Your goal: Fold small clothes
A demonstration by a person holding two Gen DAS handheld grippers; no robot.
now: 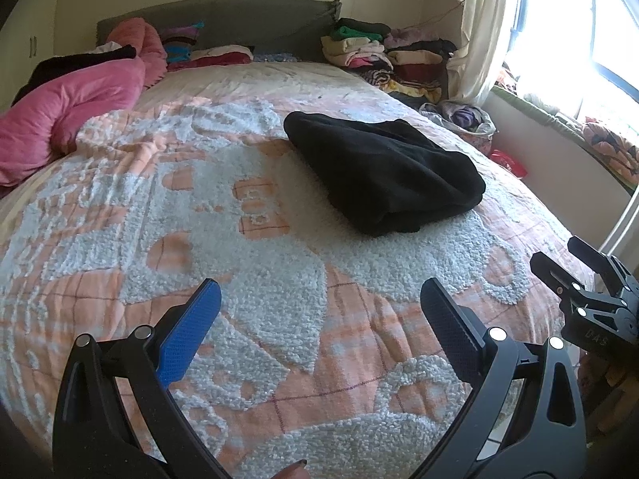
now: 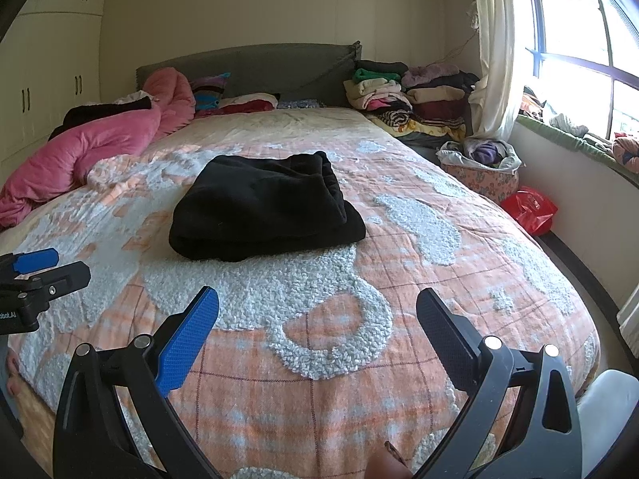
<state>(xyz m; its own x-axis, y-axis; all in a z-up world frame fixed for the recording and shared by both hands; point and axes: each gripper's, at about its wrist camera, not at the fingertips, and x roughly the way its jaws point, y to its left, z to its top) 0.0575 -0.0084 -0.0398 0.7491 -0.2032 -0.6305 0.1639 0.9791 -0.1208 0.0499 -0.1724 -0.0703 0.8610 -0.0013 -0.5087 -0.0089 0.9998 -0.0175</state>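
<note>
There, in the middle of the right wrist frame, a black garment (image 2: 265, 209) lies folded into a thick bundle on the bedspread (image 2: 359, 359), an orange plaid cover with fuzzy white patches; in the left wrist frame the same bundle sits right of centre. Both tongs hang well short of it, low in their own frames. The left gripper (image 1: 319, 327) is spread wide with nothing between its fingers, one pad blue and one black, and the right gripper (image 2: 317, 331) is released just the same, empty. Each one shows at the edge of the other's view, the right gripper at the far right, the left at the far left. A pink quilt (image 2: 92, 147) is heaped at the left side of the frame, and stacked clothes (image 2: 407, 95) sit by the grey headboard (image 2: 259, 68) in the upper right. A basket of laundry (image 2: 479, 171) and a red bag (image 2: 529, 209) stand on the floor beside the bed, under the window (image 2: 579, 40).
</note>
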